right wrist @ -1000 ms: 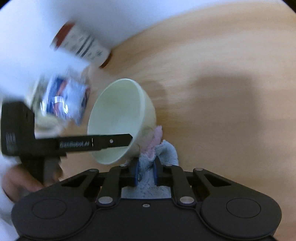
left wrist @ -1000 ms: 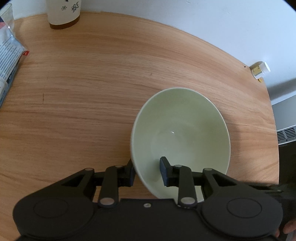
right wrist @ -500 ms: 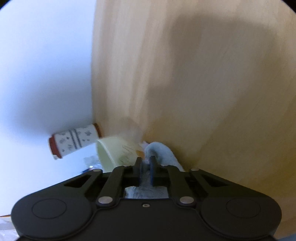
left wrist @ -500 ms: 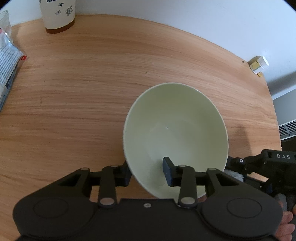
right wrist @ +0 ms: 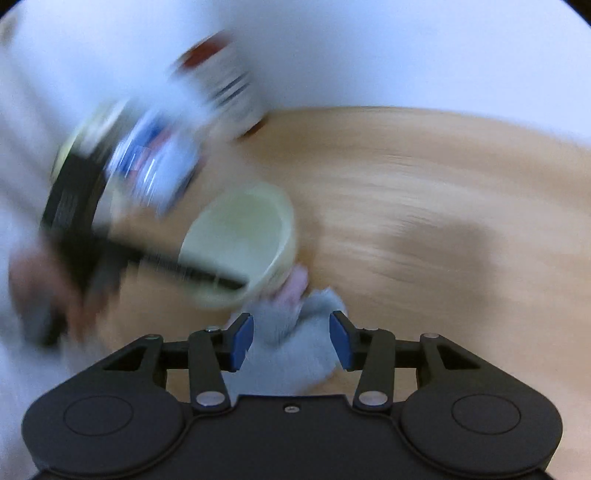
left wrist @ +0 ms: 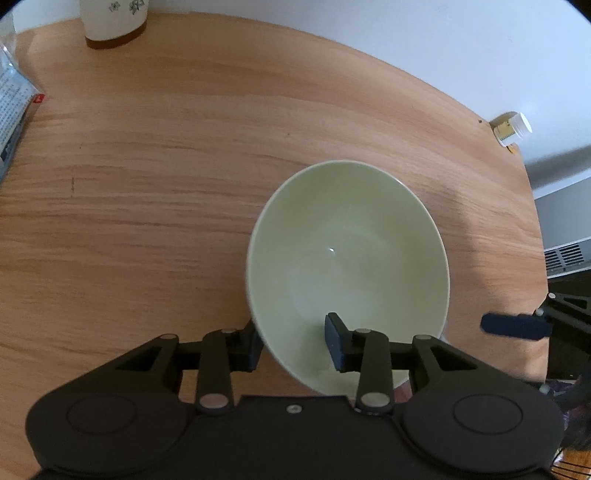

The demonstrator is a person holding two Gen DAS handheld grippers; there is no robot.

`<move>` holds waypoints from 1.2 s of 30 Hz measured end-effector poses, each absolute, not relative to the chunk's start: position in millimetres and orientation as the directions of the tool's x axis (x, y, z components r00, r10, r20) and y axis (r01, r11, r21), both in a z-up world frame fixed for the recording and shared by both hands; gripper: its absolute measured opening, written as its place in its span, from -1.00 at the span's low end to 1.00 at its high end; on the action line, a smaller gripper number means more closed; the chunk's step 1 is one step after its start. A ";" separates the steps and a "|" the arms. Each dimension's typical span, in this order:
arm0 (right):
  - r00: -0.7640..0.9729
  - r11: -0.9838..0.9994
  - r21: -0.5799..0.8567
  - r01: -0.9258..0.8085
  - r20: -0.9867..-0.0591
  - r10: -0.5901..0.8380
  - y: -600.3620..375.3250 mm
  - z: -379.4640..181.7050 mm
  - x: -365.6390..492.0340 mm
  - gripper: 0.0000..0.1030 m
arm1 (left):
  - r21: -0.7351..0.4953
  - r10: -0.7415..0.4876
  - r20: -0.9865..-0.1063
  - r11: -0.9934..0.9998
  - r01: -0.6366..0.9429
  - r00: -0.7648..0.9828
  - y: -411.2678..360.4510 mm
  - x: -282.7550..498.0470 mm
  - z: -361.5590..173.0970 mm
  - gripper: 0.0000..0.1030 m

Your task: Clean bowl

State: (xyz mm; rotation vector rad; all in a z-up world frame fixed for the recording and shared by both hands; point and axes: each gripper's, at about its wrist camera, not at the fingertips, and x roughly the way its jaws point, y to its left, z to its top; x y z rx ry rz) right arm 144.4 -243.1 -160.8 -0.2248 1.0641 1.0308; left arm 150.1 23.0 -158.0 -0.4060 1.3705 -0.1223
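A pale green bowl (left wrist: 347, 251) tilts on the wooden table (left wrist: 147, 184). My left gripper (left wrist: 293, 332) is shut on its near rim, one finger outside and one inside. The blurred right wrist view shows the same bowl (right wrist: 240, 236) with the left gripper's finger (right wrist: 192, 273) across it. My right gripper (right wrist: 291, 332) is opening. A grey and pink cloth (right wrist: 295, 350) lies between its blue pads (right wrist: 240, 336), beside the bowl, and the pads no longer press on it. One blue pad of the right gripper (left wrist: 513, 325) shows to the right of the bowl.
A white cup with a brown base (left wrist: 110, 22) stands at the table's far edge. A printed packet (left wrist: 11, 107) lies at the left. A small white-capped bottle (left wrist: 511, 127) sits at the right rim of the table, and a vent grille (left wrist: 565, 254) is beyond it.
The right gripper's jaws have parted from the cloth they were shut on, and its view has rolled back round and lifted. The left gripper and bowl have hardly moved.
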 end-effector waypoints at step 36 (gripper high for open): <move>0.077 0.320 0.070 -0.945 -0.902 0.425 -188.6 -182.7 123.1 -0.68 | -0.306 -0.280 -0.940 0.944 -0.122 0.193 7.2 151.7 -154.3 0.25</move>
